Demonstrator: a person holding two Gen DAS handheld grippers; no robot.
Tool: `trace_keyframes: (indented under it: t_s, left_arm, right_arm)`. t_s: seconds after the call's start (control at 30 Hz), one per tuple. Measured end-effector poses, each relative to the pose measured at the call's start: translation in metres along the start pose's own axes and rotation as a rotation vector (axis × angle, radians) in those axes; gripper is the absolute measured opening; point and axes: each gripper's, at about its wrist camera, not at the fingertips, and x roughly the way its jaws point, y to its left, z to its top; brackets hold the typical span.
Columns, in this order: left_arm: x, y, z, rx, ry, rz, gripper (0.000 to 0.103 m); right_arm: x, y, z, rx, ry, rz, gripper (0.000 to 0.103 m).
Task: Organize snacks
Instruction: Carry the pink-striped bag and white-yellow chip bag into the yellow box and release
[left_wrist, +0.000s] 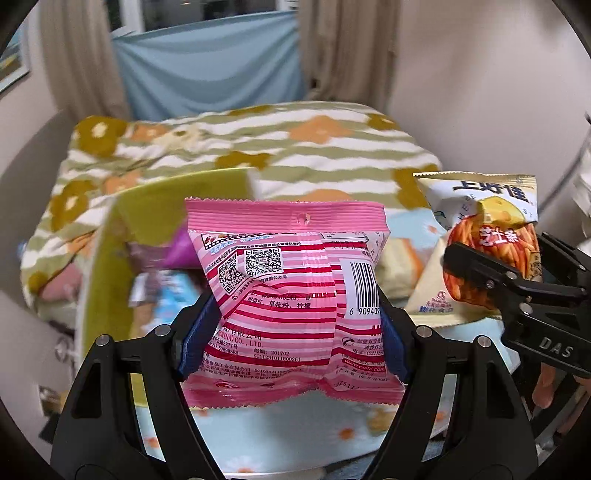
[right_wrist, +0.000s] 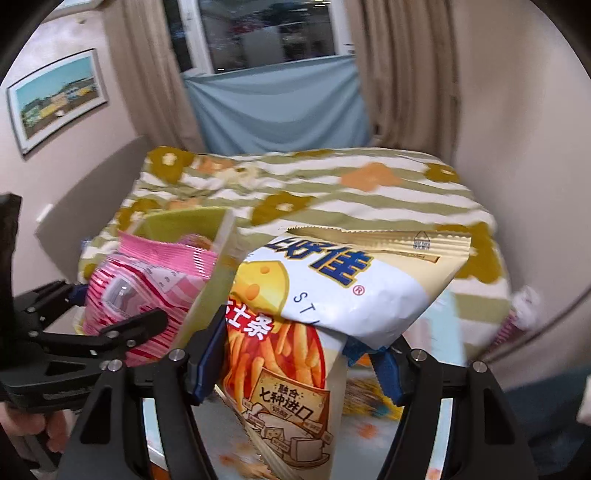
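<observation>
Carrying step: a pink snack bag (left_wrist: 291, 295) is clamped by the left gripper (left_wrist: 291, 325), a cheese-stick bag (right_wrist: 295, 332) by the right gripper (right_wrist: 295, 365), both held above the bed (left_wrist: 332, 155); lowering into the green box (left_wrist: 110, 258) is judged next.

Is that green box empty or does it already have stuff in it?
Not empty. The left claw's camera shows several packets, purple and blue among them, inside the green box. They are too blurred to name or count.
</observation>
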Motion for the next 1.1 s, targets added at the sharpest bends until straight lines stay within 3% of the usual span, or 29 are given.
trace_keyframes:
  t_s: [0.27, 0.4, 0.53, 0.6, 0.63, 0.67, 0.87, 1.1]
  left_arm:
    - [0.013, 0.103, 0.000, -0.125, 0.040, 0.085, 0.076]
    - [0.031, 0.137, -0.010, -0.142, 0.077, 0.098, 0.076]
    - [0.054, 0.153, -0.023, -0.149, 0.127, 0.082, 0.076]
    - [0.061, 0.157, -0.032, -0.143, 0.139, 0.074, 0.087]
    - [0.062, 0.158, -0.035, -0.137, 0.137, 0.076, 0.101]
    - [0.060, 0.157, -0.038, -0.129, 0.130, 0.089, 0.103]
    - [0.056, 0.166, -0.051, -0.179, 0.132, 0.044, 0.103]
    - [0.038, 0.174, -0.060, -0.224, 0.125, 0.089, 0.103]
  right_arm:
    - [0.047, 0.090, 0.032, -0.104, 0.029, 0.137, 0.065]
    - [0.074, 0.125, 0.037, -0.135, 0.066, 0.152, 0.065]
    - [0.101, 0.143, 0.032, -0.135, 0.113, 0.143, 0.065]
    - [0.110, 0.146, 0.030, -0.129, 0.131, 0.132, 0.065]
    - [0.115, 0.149, 0.031, -0.127, 0.138, 0.127, 0.065]
    - [0.118, 0.151, 0.029, -0.123, 0.147, 0.119, 0.065]
    - [0.123, 0.152, 0.024, -0.116, 0.167, 0.089, 0.065]
    - [0.116, 0.158, 0.021, -0.139, 0.170, 0.120, 0.066]
